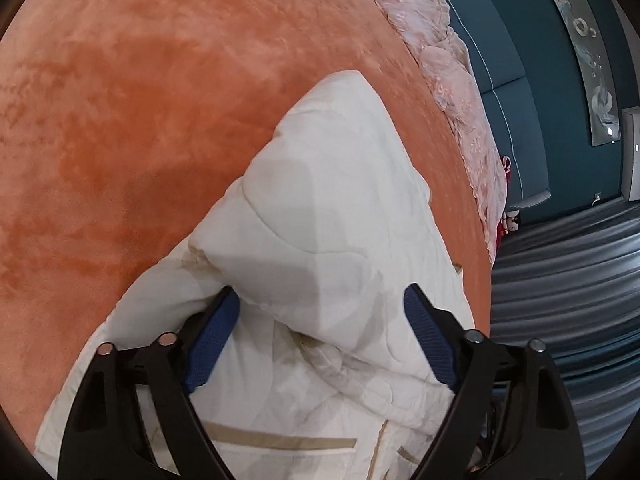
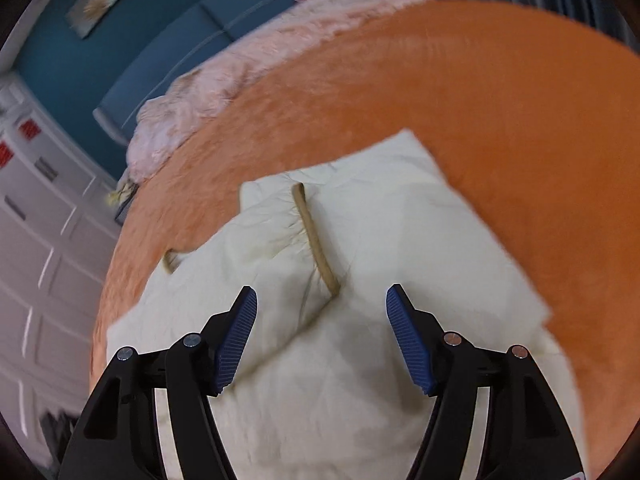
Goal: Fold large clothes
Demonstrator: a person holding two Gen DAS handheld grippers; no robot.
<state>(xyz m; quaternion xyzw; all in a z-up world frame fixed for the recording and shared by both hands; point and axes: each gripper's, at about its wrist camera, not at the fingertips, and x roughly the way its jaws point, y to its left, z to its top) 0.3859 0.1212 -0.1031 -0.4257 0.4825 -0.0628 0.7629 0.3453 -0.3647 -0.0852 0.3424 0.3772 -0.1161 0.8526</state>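
A white quilted garment (image 1: 320,216) with tan trim lies partly folded on an orange plush bed cover (image 1: 140,100). My left gripper (image 1: 322,300) is open, its blue pads spread wide with a raised fold of the white fabric between them. In the right wrist view the same garment (image 2: 400,216) lies bunched, a tan strip (image 2: 316,240) running across it. My right gripper (image 2: 322,300) is open and empty just above the garment.
A pink lace blanket (image 1: 448,76) lies along the bed's far edge against a teal headboard (image 1: 512,40). Grey curtains (image 1: 568,280) hang at the right. White drawers (image 2: 44,220) stand left of the bed in the right wrist view.
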